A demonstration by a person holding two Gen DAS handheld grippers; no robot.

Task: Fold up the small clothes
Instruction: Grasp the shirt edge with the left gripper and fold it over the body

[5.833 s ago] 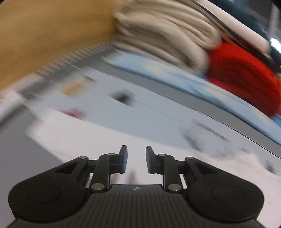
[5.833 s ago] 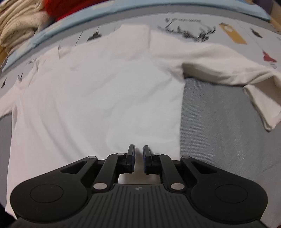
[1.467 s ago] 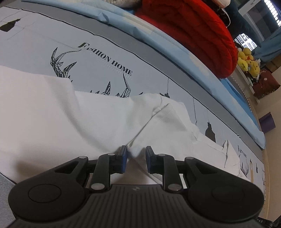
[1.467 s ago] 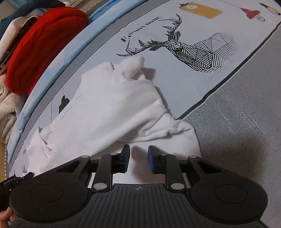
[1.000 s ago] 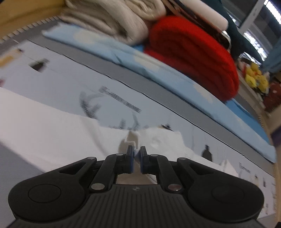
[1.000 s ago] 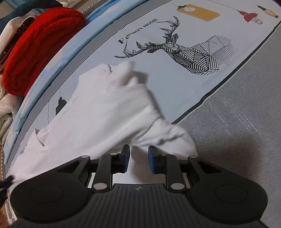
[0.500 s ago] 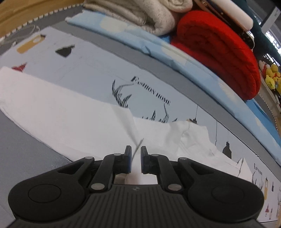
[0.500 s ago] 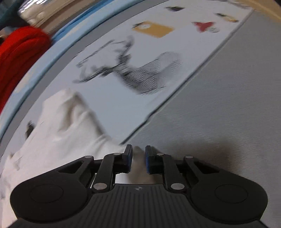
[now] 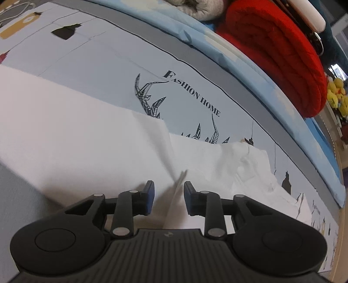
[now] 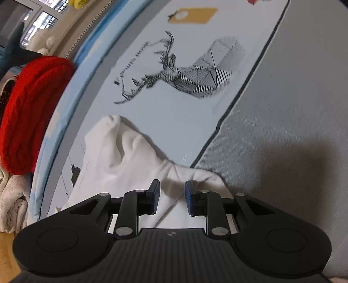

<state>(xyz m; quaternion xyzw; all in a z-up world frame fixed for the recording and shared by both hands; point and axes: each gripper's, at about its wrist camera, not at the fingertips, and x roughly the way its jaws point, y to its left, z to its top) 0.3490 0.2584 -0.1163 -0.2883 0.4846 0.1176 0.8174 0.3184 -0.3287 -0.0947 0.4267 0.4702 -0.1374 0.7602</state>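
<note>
Both grippers, left (image 9: 168,197) and right (image 10: 172,197), have just opened, fingers apart around the shirt (image 9: 76,139), pads clear. Thin, limp cotton; likely best pinched at a folded edge.

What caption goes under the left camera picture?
Left hand-held gripper open over a white shirt on the deer-print sheet.

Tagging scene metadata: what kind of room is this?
Most likely a bedroom. The white garment lies on a bed sheet printed with "Fashion Home" and a deer; rolled red and beige blankets are stacked along the far edge, with yellow plush toys beyond.
</note>
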